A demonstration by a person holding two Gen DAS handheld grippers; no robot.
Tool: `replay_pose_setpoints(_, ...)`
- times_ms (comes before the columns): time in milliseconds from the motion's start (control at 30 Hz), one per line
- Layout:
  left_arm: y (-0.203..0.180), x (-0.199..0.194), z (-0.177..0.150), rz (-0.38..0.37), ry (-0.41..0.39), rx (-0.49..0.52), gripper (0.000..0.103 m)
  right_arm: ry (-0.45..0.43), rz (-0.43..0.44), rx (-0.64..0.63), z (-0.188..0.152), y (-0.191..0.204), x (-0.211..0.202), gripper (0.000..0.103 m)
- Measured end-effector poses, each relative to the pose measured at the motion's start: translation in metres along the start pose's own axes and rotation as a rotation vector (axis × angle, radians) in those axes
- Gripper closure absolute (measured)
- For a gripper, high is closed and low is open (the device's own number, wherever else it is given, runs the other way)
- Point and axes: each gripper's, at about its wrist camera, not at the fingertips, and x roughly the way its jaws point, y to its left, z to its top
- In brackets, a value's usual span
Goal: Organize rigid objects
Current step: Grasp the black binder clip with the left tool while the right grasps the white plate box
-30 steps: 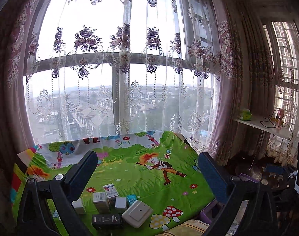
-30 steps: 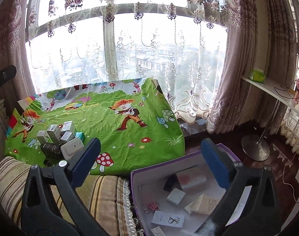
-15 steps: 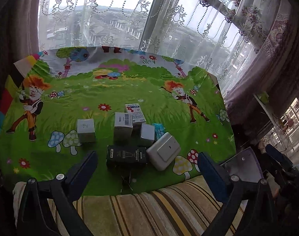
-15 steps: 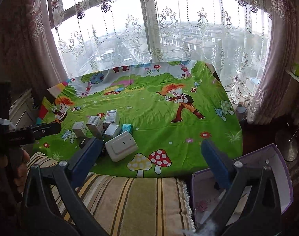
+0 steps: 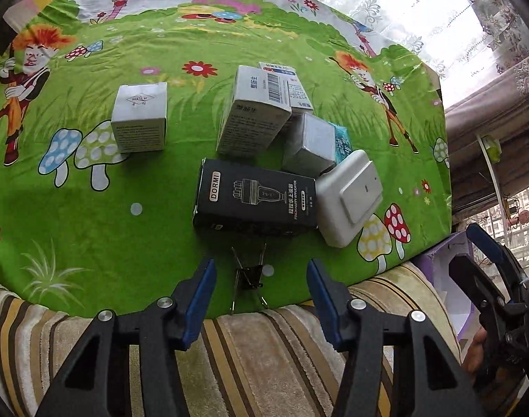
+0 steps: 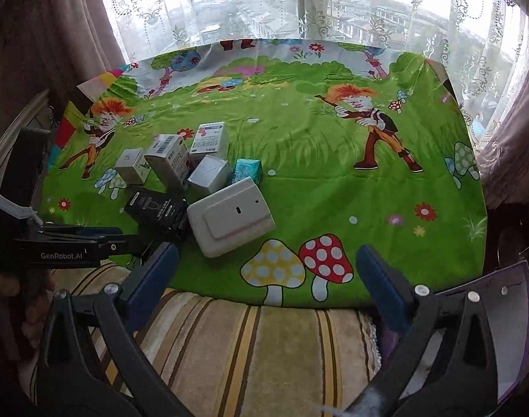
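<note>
A black binder clip (image 5: 248, 279) lies on the green cartoon cloth (image 5: 125, 229) near its front edge. My left gripper (image 5: 261, 278) points down over the clip, one finger on either side. Its jaws are closing but the pads stand clear of the clip. Just beyond lie a black DORMI box (image 5: 255, 196), a white switch plate (image 5: 349, 196), two grey boxes (image 5: 254, 118) and a teal packet (image 5: 342, 139). A white box (image 5: 139, 121) stands apart at the left. My right gripper (image 6: 267, 267) hangs open and empty over the cloth's front edge.
A striped cushion (image 6: 257, 347) runs along the front below the cloth. A purple open box (image 6: 518, 295) sits low at the right. Lace curtains and a window (image 6: 299, 7) stand behind the cloth. From the right wrist view, my left gripper (image 6: 125, 238) shows side-on at the left.
Both cameras tipped down from the window to the cloth. My left gripper dropped over the binder clip and its jaws narrowed. My right gripper swung left, away from the purple box.
</note>
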Motion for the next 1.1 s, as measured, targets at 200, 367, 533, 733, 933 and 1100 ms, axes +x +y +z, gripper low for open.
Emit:
replay_pose_setpoints(200, -0.004, 0.020, -0.003, 0.027, 0.060, 0.025, 0.063, 0.087, 0.005, -0.158, -0.003, 0.026, 0.025, 0.000)
replay_pose_setpoints(367, -0.005, 0.028, -0.004, 0.040, 0.075, 0.037, 0.078, 0.098, -0.059, -0.338, 0.000, 0.044, 0.043, 0.000)
replay_pose_setpoints(533, -0.002, 0.027, -0.008, 0.018, 0.056, 0.020, 0.081, 0.114, -0.050, -0.430, 0.006, 0.050, 0.062, 0.000)
replay_pose_setpoints(733, 0.002, 0.025, -0.009, 0.001, 0.048, 0.006, 0.081, 0.130, -0.028, -0.461, 0.011, 0.053, 0.076, 0.000)
replay_pose_setpoints(933, 0.004, 0.023, -0.011, -0.006, 0.045, 0.005, 0.081, 0.159, -0.009, -0.473, 0.015, 0.056, 0.091, 0.000)
replay_pose_setpoints(1100, 0.005, 0.023, -0.011, -0.009, 0.045, 0.004, 0.081, 0.177, 0.000, -0.467, 0.020, 0.057, 0.102, 0.000)
